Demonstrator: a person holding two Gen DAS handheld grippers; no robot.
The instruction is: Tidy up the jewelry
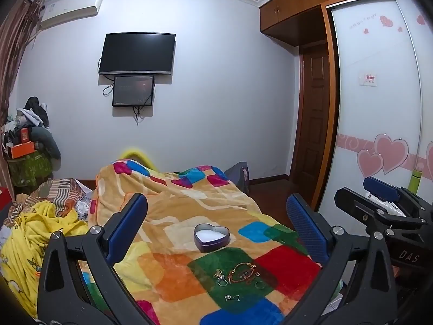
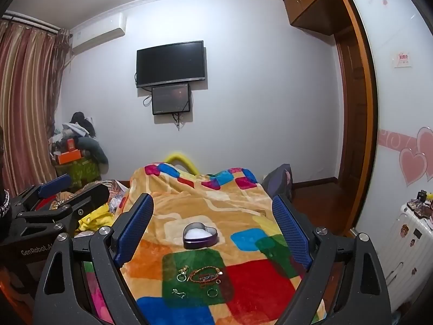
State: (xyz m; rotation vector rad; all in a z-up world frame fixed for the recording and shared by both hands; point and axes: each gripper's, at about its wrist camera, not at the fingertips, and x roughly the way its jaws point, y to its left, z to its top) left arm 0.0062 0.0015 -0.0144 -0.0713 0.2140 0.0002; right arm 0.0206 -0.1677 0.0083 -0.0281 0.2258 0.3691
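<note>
Jewelry point(image 1: 238, 277) below spread left claw point(image 1: 216, 233)

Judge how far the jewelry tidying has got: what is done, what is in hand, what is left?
Done: nothing visible; the heart-shaped tin sits open on the blanket showing only its white lining. In hand: nothing; the left gripper and right gripper are both open and hold nothing. Left: the bracelet, rings and small pieces lie on the green patch, outside the tin.
</note>
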